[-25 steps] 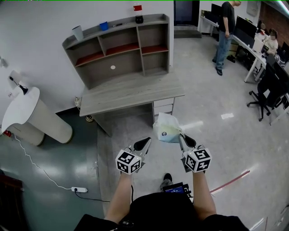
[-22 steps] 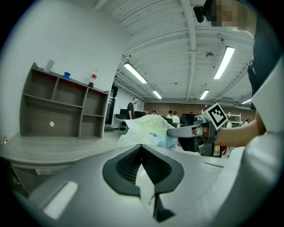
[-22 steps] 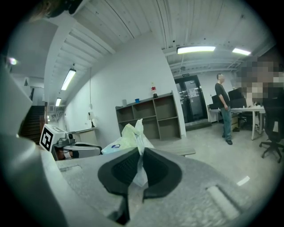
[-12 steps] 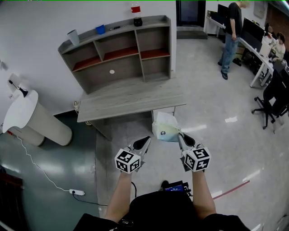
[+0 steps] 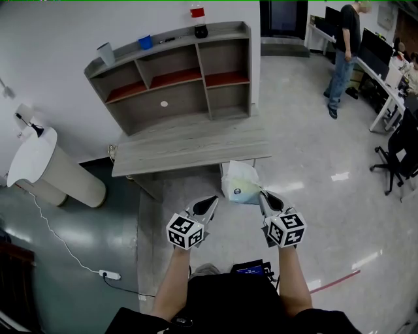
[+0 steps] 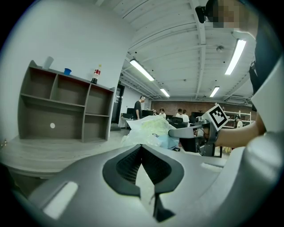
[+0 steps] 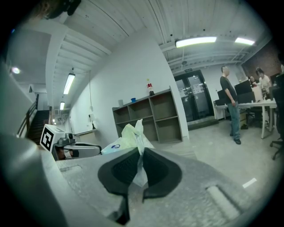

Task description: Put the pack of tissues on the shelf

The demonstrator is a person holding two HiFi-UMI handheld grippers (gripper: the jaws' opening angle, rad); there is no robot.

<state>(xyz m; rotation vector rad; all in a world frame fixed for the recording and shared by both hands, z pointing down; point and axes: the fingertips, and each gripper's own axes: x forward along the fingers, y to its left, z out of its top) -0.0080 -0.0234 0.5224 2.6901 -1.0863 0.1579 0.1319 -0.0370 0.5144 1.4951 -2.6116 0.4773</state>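
Note:
The pack of tissues point(image 5: 240, 184), in pale green and white plastic wrap, hangs in the air in front of the grey desk point(image 5: 189, 140). My right gripper point(image 5: 263, 194) is shut on an edge of its wrapper, and the film is pinched between the dark pads point(image 7: 153, 170). The pack point(image 7: 126, 136) sticks out beyond the jaws. My left gripper point(image 5: 213, 203) is beside it on the left, shut and empty, with its jaws together point(image 6: 142, 148). The pack point(image 6: 150, 130) shows just past them. The grey shelf unit point(image 5: 176, 72) stands on the back of the desk, some way ahead.
On top of the shelf are a bottle point(image 5: 198, 19), a blue cup point(image 5: 145, 42) and a grey cup point(image 5: 106, 53). A white rounded stand point(image 5: 39, 169) and a power strip point(image 5: 108, 274) are at the left. A person point(image 5: 343, 55) and office chair point(image 5: 398, 156) are at the right.
The desk and shelf have shifted slightly in the head view. Both grippers and the tissue pack keep the same pose relative to each other.

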